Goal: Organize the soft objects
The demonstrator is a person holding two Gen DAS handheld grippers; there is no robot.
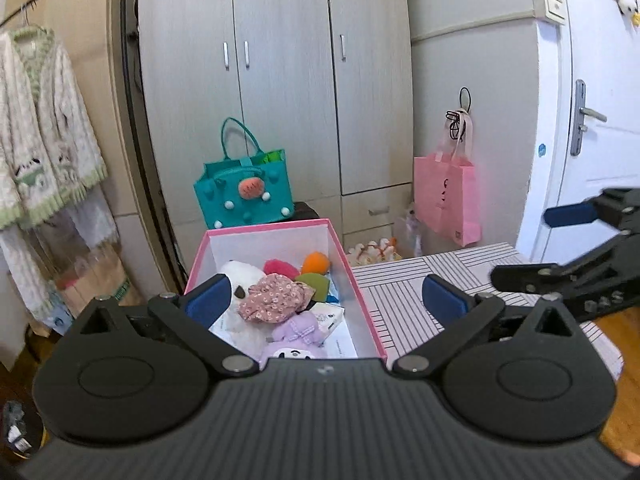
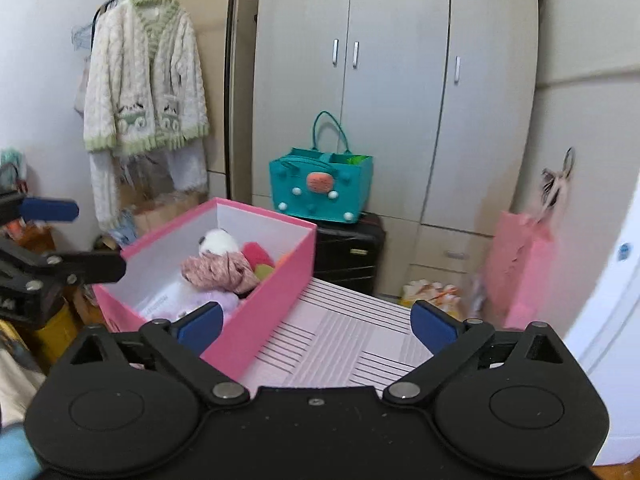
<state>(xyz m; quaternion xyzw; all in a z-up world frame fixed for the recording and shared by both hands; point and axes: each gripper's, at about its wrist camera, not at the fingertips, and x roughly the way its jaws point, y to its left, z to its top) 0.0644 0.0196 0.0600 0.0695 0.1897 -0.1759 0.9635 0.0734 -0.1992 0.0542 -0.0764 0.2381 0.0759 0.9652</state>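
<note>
A pink box (image 1: pixel 362 300) (image 2: pixel 276 300) with a white inside stands on the striped table. It holds a floral cloth (image 1: pixel 276 298) (image 2: pixel 222 270), a white plush (image 1: pixel 240 274) (image 2: pixel 218 242), a purple plush (image 1: pixel 298 334), and red, orange and green soft pieces. My left gripper (image 1: pixel 326 302) is open above the box's near end, nothing between its blue pads. My right gripper (image 2: pixel 316 324) is open over the table, to the right of the box, and holds nothing. Each gripper shows at the edge of the other's view.
The striped table (image 1: pixel 404 296) (image 2: pixel 348 340) runs to the right of the box. A teal bag (image 1: pixel 244 192) (image 2: pixel 320 188) sits on a dark case behind it. Also in view are a grey wardrobe, a hanging pink bag (image 1: pixel 448 196), a clothes rail with a cardigan (image 2: pixel 144 80) and a white door.
</note>
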